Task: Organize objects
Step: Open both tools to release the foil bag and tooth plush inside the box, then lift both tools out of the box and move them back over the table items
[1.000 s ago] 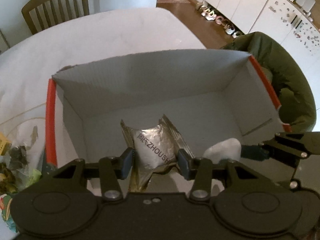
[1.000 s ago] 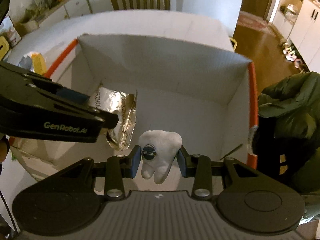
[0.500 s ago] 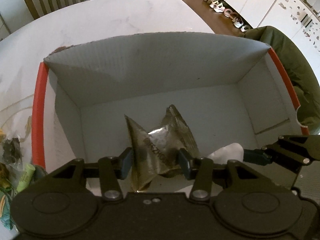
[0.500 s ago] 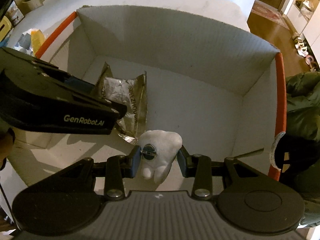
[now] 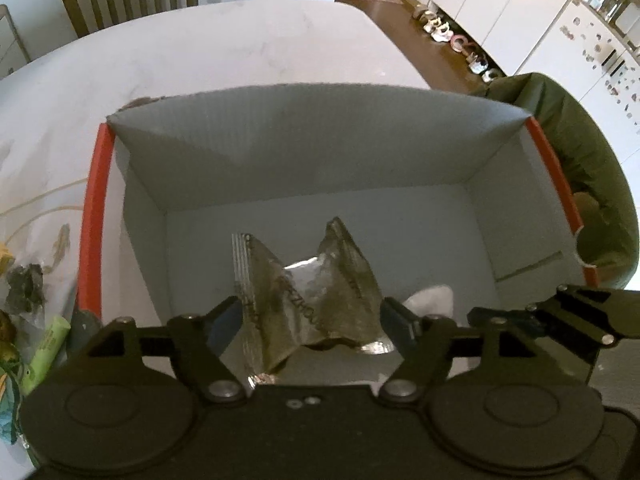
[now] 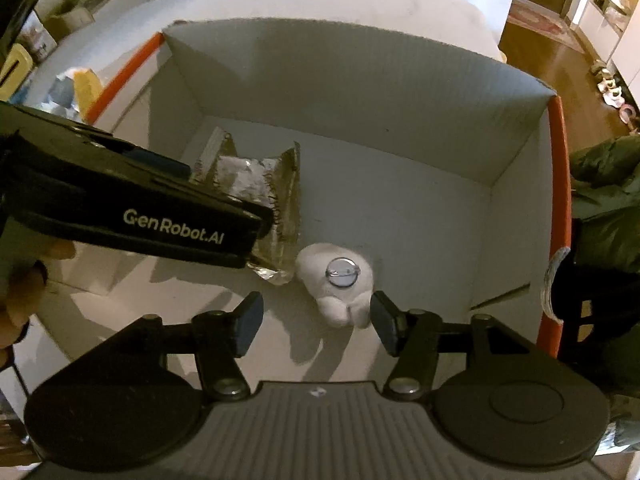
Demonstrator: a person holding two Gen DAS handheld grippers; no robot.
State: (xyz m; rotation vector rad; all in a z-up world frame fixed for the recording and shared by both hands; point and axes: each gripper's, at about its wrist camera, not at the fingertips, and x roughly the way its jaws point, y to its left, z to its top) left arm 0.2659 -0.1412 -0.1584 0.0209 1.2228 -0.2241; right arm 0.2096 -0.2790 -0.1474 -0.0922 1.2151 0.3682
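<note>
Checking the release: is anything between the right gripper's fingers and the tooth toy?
No. The right wrist view shows bare box floor between the open right gripper and the tooth toy.

Table: white top (image 5: 224, 52), rounded edge, faint stains.
Box: open white cardboard box (image 5: 304, 140) with red rim strips, on the table toward its right edge.
Left of box: green tube (image 5: 46, 350) and loose packets (image 5: 22, 288) on the table.
</note>
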